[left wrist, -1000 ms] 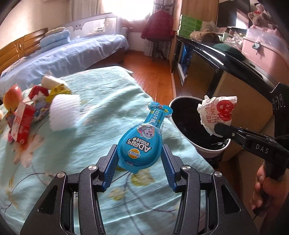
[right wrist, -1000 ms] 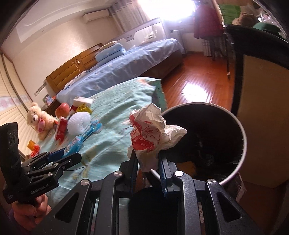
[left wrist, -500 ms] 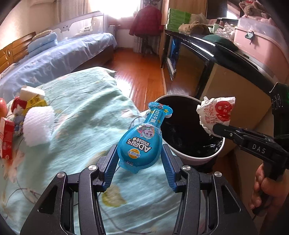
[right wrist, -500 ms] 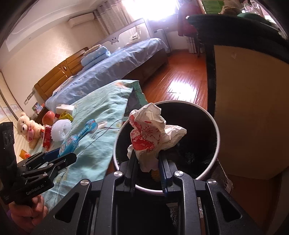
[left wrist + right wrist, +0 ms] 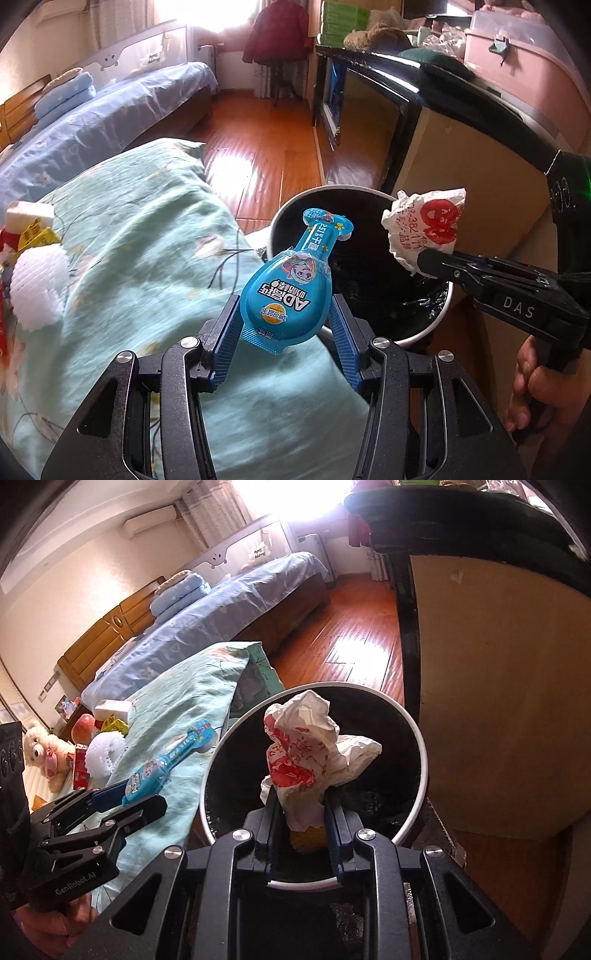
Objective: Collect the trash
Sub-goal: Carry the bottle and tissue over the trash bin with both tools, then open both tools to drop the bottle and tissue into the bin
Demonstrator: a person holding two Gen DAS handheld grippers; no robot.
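Observation:
My left gripper [image 5: 286,314] is shut on a blue drink pouch [image 5: 291,284], held above the bed edge with its neck over the rim of the white trash bin [image 5: 424,332]. The pouch also shows in the right wrist view [image 5: 166,762]. My right gripper [image 5: 300,801] is shut on a crumpled white and red paper wrapper [image 5: 310,746] and holds it directly over the bin's black-lined opening [image 5: 406,720]. In the left wrist view the wrapper [image 5: 424,229] hangs over the bin's right side.
More items lie on the green bedspread [image 5: 129,229]: a white foam net [image 5: 37,291], a yellow packet [image 5: 35,230], an apple [image 5: 83,727], a red box [image 5: 79,768]. A dark cabinet [image 5: 443,96] stands right of the bin. Wood floor [image 5: 266,140] lies beyond.
Both grippers have moved toward the bin. The wrapper now sits over the middle of the opening, and the pouch has come from over the bed to the bin's rim.

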